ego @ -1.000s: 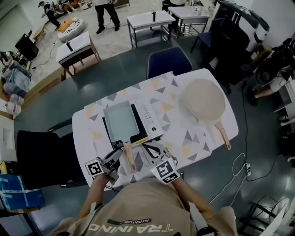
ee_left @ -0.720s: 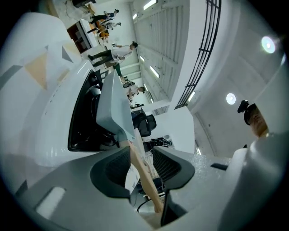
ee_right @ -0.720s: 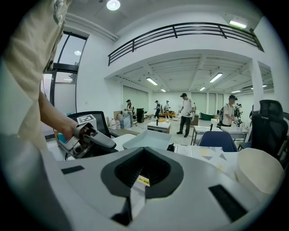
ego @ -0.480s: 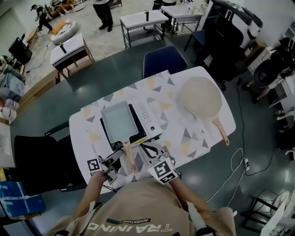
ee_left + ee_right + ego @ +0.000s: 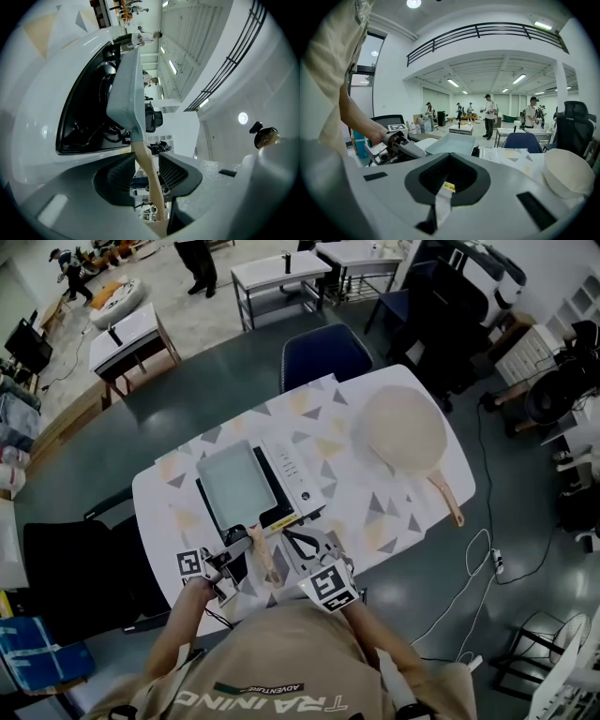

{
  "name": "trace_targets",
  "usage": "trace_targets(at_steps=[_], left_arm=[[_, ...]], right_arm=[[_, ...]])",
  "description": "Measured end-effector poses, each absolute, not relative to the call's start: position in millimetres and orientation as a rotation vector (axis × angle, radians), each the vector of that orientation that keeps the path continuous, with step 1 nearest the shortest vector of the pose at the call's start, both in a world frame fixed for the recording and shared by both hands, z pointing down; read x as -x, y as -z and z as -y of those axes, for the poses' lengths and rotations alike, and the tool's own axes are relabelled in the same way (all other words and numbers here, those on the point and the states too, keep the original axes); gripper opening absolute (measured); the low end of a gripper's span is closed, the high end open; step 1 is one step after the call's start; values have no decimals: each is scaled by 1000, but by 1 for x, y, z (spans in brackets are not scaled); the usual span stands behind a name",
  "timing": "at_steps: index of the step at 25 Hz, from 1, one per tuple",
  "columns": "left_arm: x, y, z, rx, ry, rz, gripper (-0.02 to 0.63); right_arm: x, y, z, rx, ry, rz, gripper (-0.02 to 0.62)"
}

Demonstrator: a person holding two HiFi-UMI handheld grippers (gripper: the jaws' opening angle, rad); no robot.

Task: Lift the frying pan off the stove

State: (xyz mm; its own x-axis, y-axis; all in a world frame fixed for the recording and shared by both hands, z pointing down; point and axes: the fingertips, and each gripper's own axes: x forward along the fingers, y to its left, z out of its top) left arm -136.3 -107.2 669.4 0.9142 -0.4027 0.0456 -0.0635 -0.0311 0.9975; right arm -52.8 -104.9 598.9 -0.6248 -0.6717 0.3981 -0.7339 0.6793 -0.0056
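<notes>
A pale rectangular frying pan (image 5: 230,486) rests on a portable stove (image 5: 298,472) on the patterned table (image 5: 375,512). Its wooden handle (image 5: 263,557) points toward me. My left gripper (image 5: 246,546) comes in from the left and is shut on that handle. In the left gripper view the handle (image 5: 149,180) runs between the two ribbed pads (image 5: 121,176), with the pan (image 5: 126,84) and stove (image 5: 89,117) beyond. My right gripper (image 5: 302,542) hovers just right of the handle, shut on nothing. The right gripper view shows the pan (image 5: 452,143) ahead past the right gripper (image 5: 439,206).
A round cream pan (image 5: 403,430) with a wooden handle lies upside down at the table's right end. A blue chair (image 5: 323,352) stands at the far side, a black chair (image 5: 75,568) at the left. A cable (image 5: 469,568) trails on the floor.
The head view has drifted, so the table sits slightly higher and further left. Both grippers stay by the handle, and the pan still rests on the stove.
</notes>
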Motion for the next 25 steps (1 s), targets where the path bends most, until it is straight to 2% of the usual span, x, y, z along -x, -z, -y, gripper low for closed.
trace_targets(at_steps=[25], left_arm=[[91,-681,129,-1398,338,279,155]], right_arm=[[52,-612,125,-1069,-286,2524,3]])
